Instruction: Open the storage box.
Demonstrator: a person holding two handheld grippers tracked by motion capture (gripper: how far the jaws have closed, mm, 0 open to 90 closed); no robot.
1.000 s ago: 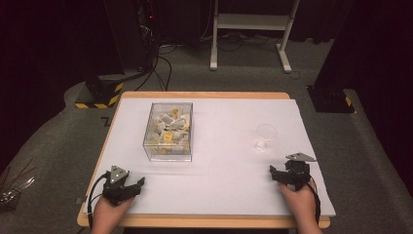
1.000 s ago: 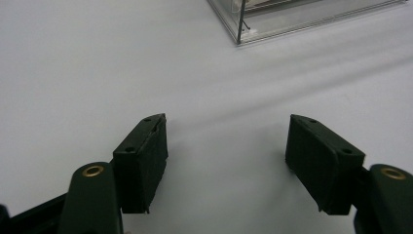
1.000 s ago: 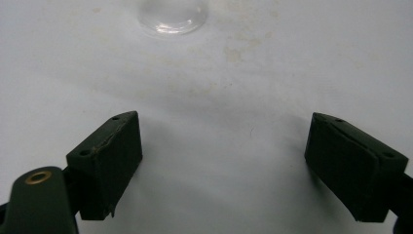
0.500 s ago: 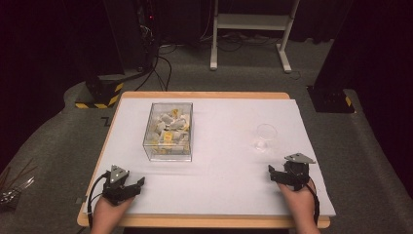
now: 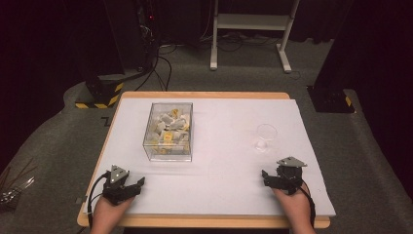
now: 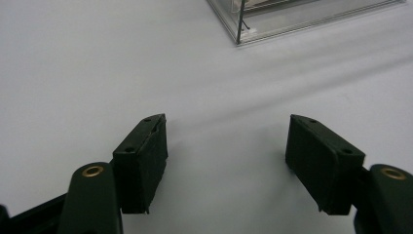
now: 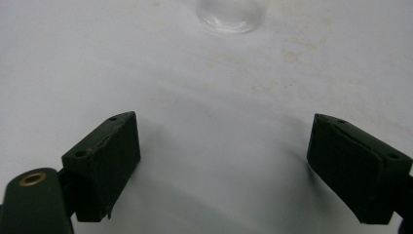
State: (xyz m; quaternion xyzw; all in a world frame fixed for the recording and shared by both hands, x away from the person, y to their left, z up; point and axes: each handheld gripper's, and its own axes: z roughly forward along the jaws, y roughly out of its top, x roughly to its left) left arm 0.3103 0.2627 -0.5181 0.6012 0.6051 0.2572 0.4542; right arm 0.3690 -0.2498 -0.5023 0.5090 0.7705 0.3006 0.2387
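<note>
A clear plastic box (image 5: 169, 131) full of small white and yellow packets stands on the white table (image 5: 219, 195), left of centre. Its near corner (image 6: 243, 29) shows at the top of the left gripper view. A clear glass (image 5: 265, 137) stands to the right of the box; its base (image 7: 229, 14) appears at the top of the right gripper view. My left gripper (image 5: 135, 186) rests near the front left edge, jaws wide apart over bare table (image 6: 226, 141). My right gripper (image 5: 267, 178) rests near the front right, open with nothing between its jaws (image 7: 224, 146).
The table's wooden rim (image 5: 204, 223) runs along the front. Beyond the table, grey carpet holds cables (image 5: 160, 68), a white stand (image 5: 253, 29) and black equipment with yellow-black striped feet (image 5: 100, 97).
</note>
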